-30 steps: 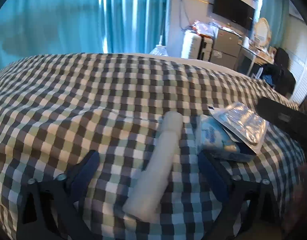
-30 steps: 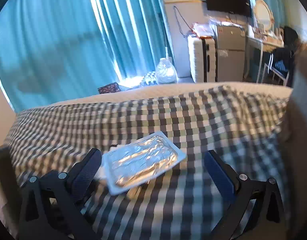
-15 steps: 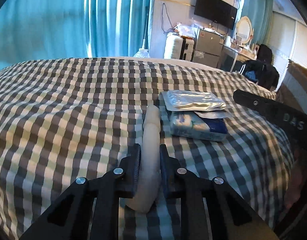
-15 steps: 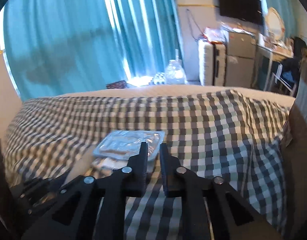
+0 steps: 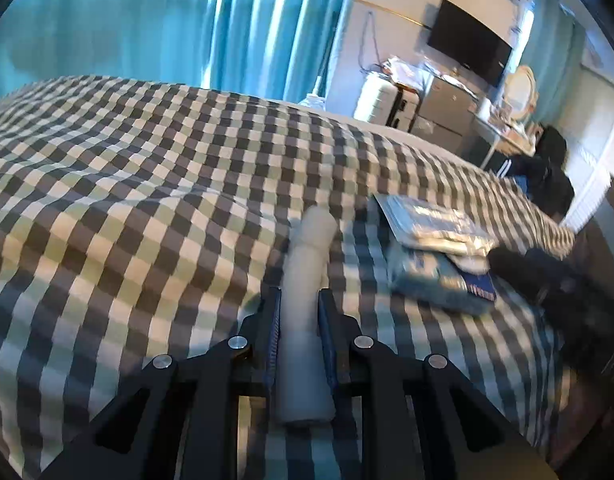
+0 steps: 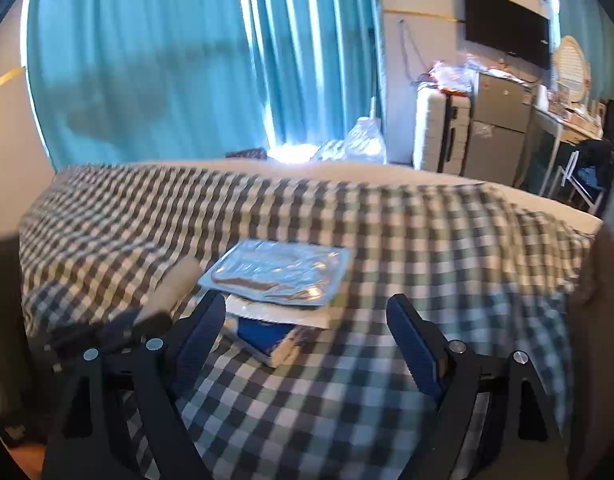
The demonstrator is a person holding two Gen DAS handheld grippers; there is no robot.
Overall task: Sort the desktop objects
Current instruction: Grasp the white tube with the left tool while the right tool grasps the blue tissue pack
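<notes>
Surface: You are working over a bed with a checked cover (image 5: 147, 208); it is bulging and wrinkling around the things.
Room: Blue curtains (image 6: 167, 60) are hanging behind the bed, and a dark TV (image 6: 507, 26) is sitting on the far wall.
Left gripper (image 5: 299, 312): It is pinching the white tube (image 5: 307, 292), which is lying lengthwise between the fingers, its far end reaching past the tips.
Right gripper (image 6: 303, 320): You are holding it spread wide, just in front of the stack.
Stack: A silver foil pack (image 6: 277, 272) is lying on a blue packet (image 6: 267, 334), just right of the tube.
Hard to see: The packets are looking blurred in the left view; the print is not readable.
Edges: The cover is falling away on the right side, near the stack; the wide part to the left is carrying nothing.
</notes>
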